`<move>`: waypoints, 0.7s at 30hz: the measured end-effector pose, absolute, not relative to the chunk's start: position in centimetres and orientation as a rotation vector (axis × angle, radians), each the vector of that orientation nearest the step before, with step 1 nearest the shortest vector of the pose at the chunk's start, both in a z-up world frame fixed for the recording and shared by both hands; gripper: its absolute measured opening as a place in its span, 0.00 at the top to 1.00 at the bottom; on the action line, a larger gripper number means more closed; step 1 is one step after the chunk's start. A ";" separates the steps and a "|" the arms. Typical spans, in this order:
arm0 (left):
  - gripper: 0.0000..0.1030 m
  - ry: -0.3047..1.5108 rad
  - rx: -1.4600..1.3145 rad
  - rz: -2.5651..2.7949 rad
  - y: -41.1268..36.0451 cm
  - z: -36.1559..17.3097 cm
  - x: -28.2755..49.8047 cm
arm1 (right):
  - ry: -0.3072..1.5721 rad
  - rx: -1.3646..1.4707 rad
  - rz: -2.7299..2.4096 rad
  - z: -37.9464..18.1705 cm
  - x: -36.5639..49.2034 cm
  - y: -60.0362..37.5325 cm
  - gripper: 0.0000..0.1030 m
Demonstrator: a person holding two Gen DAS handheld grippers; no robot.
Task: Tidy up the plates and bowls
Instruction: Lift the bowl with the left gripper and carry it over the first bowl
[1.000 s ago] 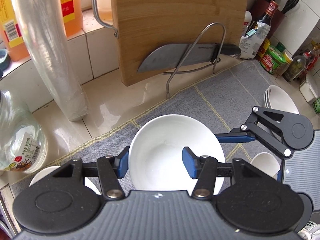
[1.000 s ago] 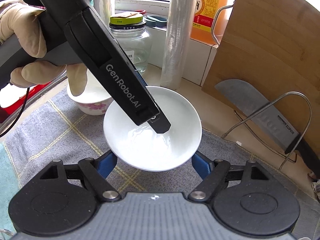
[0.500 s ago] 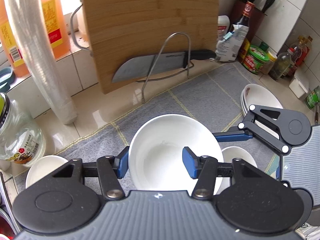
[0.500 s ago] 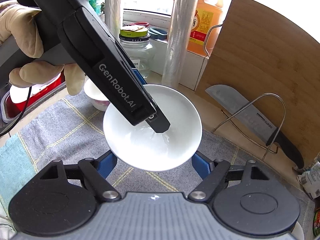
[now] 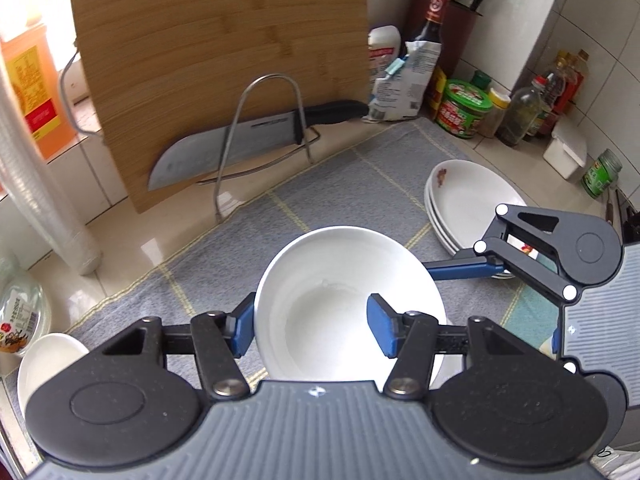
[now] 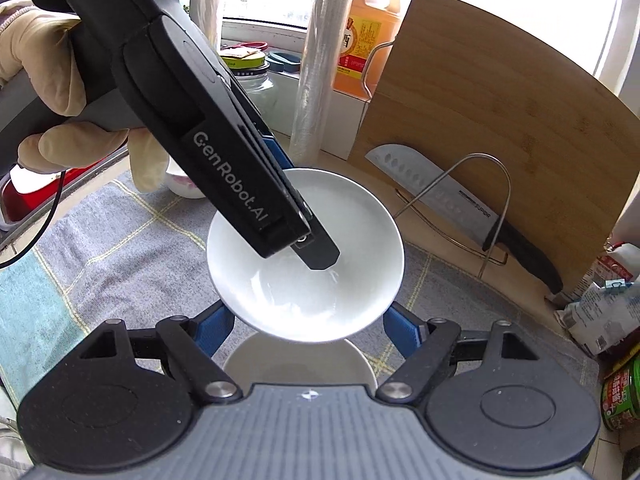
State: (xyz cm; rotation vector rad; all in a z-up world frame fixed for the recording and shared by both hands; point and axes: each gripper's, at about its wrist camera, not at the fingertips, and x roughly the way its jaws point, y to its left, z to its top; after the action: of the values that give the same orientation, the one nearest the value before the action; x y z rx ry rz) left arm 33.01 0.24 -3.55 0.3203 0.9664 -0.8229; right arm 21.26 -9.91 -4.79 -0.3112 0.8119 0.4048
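The left gripper [image 5: 312, 330] has its jaws pinched on the white bowl [image 5: 332, 276], one pad outside the wall and one inside. The right gripper [image 6: 308, 332] clasps the same bowl from both sides (held above a second bowl [image 6: 300, 364]). Beyond lie the grey mat [image 5: 360, 184] on the counter, stacked plates [image 5: 468, 200] and a leaning cutting board [image 5: 220, 60].

Both grippers [image 5: 312, 326] [image 6: 308, 330] angled down, jaws clamped.

Only readable stuff: "GenRobot.AI" on the left gripper [image 6: 256, 184] body, plus "Acquisition System" higher up near the gloved hand [image 6: 44, 80]. Other labels are too blurry.
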 end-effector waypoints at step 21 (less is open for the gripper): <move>0.43 1.046 0.368 -0.869 -2.8 -6.9 30.2 | 0.900 -0.288 0.375 -6.7 18.2 -12.2 0.18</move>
State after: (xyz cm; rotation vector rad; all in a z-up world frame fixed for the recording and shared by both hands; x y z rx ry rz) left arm 30.24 -2.78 -6.85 0.3682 1.0462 -0.8693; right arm 18.16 -12.18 -6.72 -0.2879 0.9002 0.3754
